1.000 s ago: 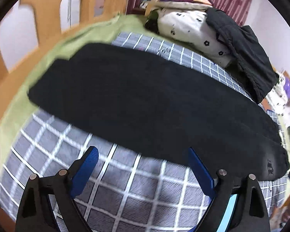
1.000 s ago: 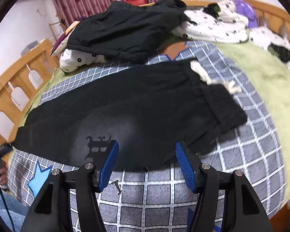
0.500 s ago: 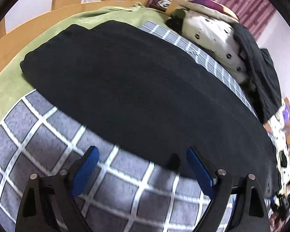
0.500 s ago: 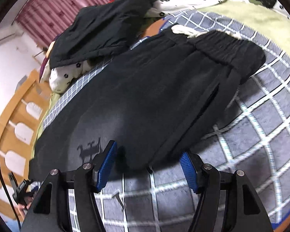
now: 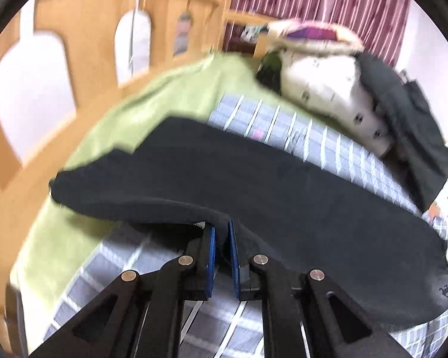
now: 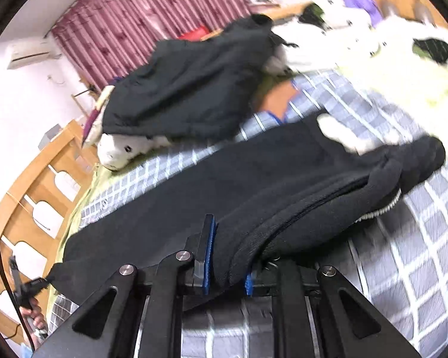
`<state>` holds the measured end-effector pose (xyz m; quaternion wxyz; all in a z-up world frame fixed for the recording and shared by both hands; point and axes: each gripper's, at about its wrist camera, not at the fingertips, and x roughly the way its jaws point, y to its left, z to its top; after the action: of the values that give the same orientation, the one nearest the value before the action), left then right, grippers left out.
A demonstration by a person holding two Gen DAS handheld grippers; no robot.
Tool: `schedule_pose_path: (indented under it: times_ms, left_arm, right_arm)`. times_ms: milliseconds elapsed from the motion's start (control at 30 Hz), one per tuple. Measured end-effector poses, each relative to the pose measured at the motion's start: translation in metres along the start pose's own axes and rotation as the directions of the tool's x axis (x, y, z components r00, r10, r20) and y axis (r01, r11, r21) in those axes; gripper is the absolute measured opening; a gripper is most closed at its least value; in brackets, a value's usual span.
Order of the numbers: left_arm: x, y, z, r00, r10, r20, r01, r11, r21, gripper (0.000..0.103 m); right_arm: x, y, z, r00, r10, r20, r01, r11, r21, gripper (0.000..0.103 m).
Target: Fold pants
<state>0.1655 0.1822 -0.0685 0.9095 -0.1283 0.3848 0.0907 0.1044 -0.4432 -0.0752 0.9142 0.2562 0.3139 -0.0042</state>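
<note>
Black pants (image 5: pixel 254 179) lie lengthwise across a grey checked bedsheet (image 5: pixel 313 137). My left gripper (image 5: pixel 221 238) is shut on the near edge of the pants toward the leg end and lifts it off the sheet. In the right wrist view the pants (image 6: pixel 254 179) run from the leg end at left to the waistband (image 6: pixel 418 161) with a white drawstring (image 6: pixel 337 131) at right. My right gripper (image 6: pixel 227 256) is shut on the near edge of the pants toward the waist end, with the cloth bunched between the blue pads.
A black jacket (image 6: pixel 188 89) lies on white spotted bedding (image 5: pixel 328 89) at the far side. A green blanket (image 5: pixel 164 104) covers the bed by the wooden bed rail (image 5: pixel 74 59). Maroon curtains (image 6: pixel 140 21) hang behind.
Both grippers were open in front of the pants' near edge; now both have shut on that edge and raised it off the sheet.
</note>
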Motion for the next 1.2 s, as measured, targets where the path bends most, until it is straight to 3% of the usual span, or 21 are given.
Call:
schedule_pose_path:
  times_ms: [233,467,567,633,667,700,800,833,1033,1200]
  left_arm:
    - [0.027,-0.039,0.046,0.987,0.084,0.139,-0.091,0.995,0.046,0.01]
    - [0.107,-0.084,0.073,0.98,0.137,0.144,-0.15,0.985,0.088,0.01]
    - [0.127,-0.084,0.079,0.984,0.133,0.121,-0.142,0.987,0.069,0.011]
    - [0.132,-0.08,0.082,0.988,0.117,0.097,-0.121,0.992,0.031,0.022]
    - [0.13,-0.077,0.083,0.99,0.114,0.081,-0.115,0.993,0.012,0.044]
    - [0.125,-0.075,0.083,0.992,0.101,0.073,-0.101,0.995,0.003,0.065]
    - [0.104,-0.075,0.075,0.992,0.072,0.107,-0.077,0.996,0.041,0.069]
    - [0.098,-0.075,0.071,0.992,0.074,0.101,-0.081,0.995,0.064,0.07]
    - [0.063,-0.055,0.015,0.999,0.041,-0.02,-0.037,0.988,0.149,0.073]
    - [0.046,-0.014,-0.054,0.986,-0.069,-0.151,0.079,0.995,0.067,0.074]
  right_arm:
    - [0.042,0.007,0.066,1.0,0.019,-0.006,-0.019,1.0,-0.002,0.016]
    - [0.132,-0.007,0.094,0.996,-0.033,-0.087,0.034,0.999,0.005,0.016]
    - [0.163,-0.016,0.097,0.991,-0.06,-0.116,0.064,0.997,0.033,0.016]
    - [0.173,-0.018,0.098,0.989,-0.073,-0.13,0.08,0.995,0.051,0.021]
    - [0.175,-0.019,0.099,0.988,-0.074,-0.138,0.083,0.995,0.062,0.022]
    - [0.175,-0.018,0.1,0.987,-0.073,-0.14,0.083,0.994,0.067,0.028]
    - [0.159,-0.011,0.101,0.993,-0.033,-0.115,0.042,0.997,0.071,0.056]
    - [0.15,-0.007,0.099,0.995,-0.028,-0.096,0.034,0.998,0.059,0.06]
    - [0.091,0.003,0.07,0.995,-0.063,-0.083,0.061,0.998,-0.025,0.06]
    - [0.046,-0.016,0.021,0.985,-0.136,-0.102,0.129,0.989,-0.078,0.06]
